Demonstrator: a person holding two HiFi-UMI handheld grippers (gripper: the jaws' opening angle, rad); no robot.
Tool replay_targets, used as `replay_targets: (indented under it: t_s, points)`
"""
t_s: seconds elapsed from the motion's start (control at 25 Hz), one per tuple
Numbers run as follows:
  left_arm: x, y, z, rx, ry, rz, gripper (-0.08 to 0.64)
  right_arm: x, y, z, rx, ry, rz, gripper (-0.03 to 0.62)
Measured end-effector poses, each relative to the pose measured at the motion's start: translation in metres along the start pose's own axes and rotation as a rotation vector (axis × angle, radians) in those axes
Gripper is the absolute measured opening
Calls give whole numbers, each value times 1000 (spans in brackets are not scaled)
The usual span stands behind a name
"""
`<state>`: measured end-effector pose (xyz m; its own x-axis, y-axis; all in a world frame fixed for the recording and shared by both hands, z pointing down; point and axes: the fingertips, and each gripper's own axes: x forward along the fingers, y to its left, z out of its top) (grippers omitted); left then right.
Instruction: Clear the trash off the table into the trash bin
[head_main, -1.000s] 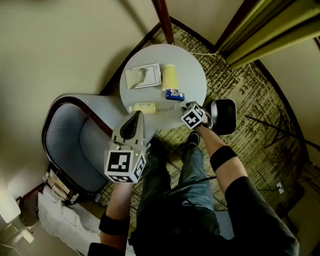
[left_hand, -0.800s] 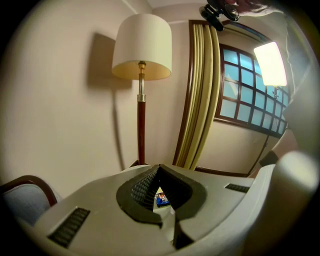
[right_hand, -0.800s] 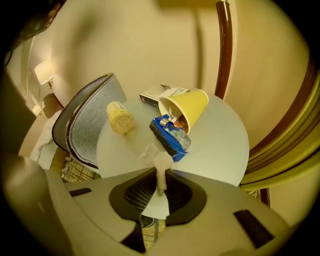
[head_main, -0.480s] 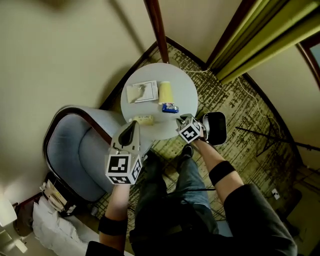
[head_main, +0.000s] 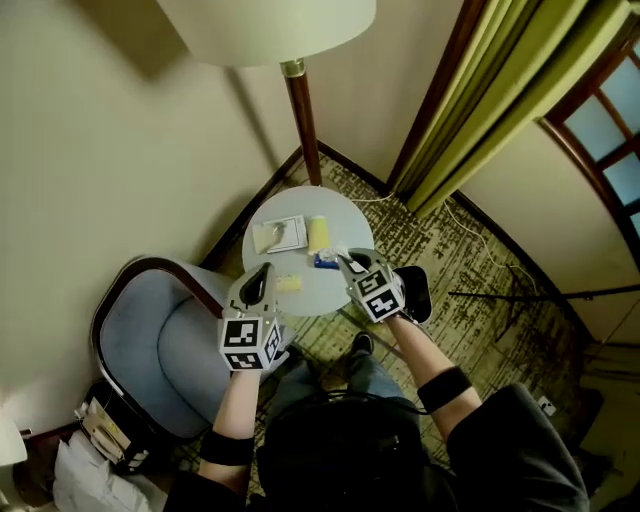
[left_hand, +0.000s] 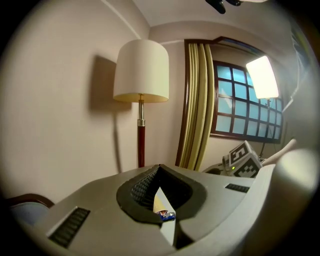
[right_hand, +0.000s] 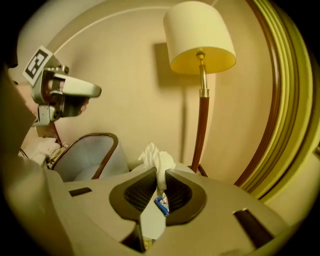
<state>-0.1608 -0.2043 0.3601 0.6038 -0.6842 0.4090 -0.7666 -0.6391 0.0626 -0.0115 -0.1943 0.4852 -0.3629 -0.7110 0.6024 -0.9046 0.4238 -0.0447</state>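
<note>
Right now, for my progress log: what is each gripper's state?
Left gripper: closed, empty.
Right gripper: closed on a crumpled white tissue.

Right gripper (head_main: 345, 262): mine, jaws just closed in on white tissue (right_hand: 157, 159), raised well above table (head_main: 345, 225) rim, 4 o'clock.
Left gripper (head_main: 262, 272): mine, raised likewise, 7 o'clock.

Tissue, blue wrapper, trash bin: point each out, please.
tissue (right_hand: 156, 161), right gripper view, its crumpled upper part.
blue wrapper (head_main: 326, 261), head view, its middle.
trash bin (head_main: 420, 298), head view, bare dark interior.
</note>
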Motion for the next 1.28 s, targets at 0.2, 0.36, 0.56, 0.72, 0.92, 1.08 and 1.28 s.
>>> replay_targets:
  t_s: [0.2, 0.36, 0.56, 0.72, 0.92, 1.08, 1.28]
  points:
    - [-12, 10, 11, 15, -30, -14, 0, -52, 7, 62, 43, -160, -73, 58]
    - [-15, 16, 18, 31, -35, -41, 0, -73, 10, 84, 41, -223, -126, 58]
    - [-18, 20, 29, 74, -51, -86, 0, -76, 19, 91, 43, -235, -173, 58]
    - [-6, 17, 29, 106, -49, -150, 0, -73, 16, 84, 65, -226, -218, 57]
    - [13, -27, 39, 148, -27, -280, 0, -105, 2, 69, 148, -213, -297, 58]
    - [31, -75, 29, 207, 0, -427, 0, -135, -14, 29, 227, -185, -425, 58]
    - [52, -144, 16, 273, 22, -562, 0, -175, -45, -37, 328, -146, -553, 57]
